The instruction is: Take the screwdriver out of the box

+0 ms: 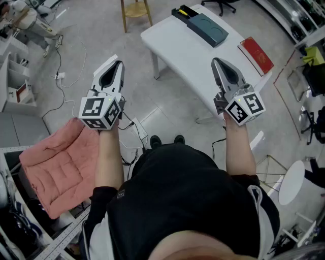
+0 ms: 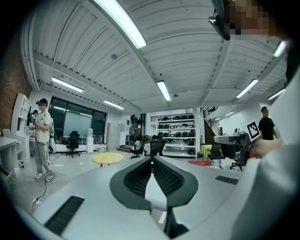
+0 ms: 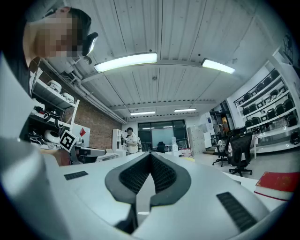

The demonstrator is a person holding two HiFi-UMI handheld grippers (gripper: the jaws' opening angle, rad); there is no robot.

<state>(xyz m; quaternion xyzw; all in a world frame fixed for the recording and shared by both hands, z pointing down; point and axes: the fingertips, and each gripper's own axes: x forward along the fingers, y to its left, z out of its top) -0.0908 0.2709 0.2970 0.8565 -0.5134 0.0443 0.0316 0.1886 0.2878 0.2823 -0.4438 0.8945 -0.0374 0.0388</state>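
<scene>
The left tool (image 1: pixel 120 63) is closed. In the left gripper view its two dark ribbed pads (image 2: pixel 140 177) meet at the tips, and nothing is between them. The right tool (image 1: pixel 215 60) is closed too, with its pads (image 3: pixel 161 174) pressed together on nothing. A person holds both tools up level over the floor (image 1: pixel 167 109), well apart from each other and touching nothing.

At the back of each tool sits a marker cube, one on the left (image 1: pixel 100 111) and one on the right (image 1: pixel 245 107). Each cube bears black-and-white square patterns.

Ahead of the right tool stands a white desk (image 1: pixel 188 56). The box (image 1: pixel 207 26) lies on the desk's far part, well beyond the tool's tip and slightly to its left. It is a flat, dark blue-grey case with rounded corners. A yellow-and-black piece (image 1: pixel 183 11) shows at its far end. It cannot be told whether this piece is the screwdriver.

A red book (image 1: pixel 256 55) lies on the desk, to the right of the right tool's tip. A pink cushion (image 1: pixel 61 162) lies behind and below the left tool.
</scene>
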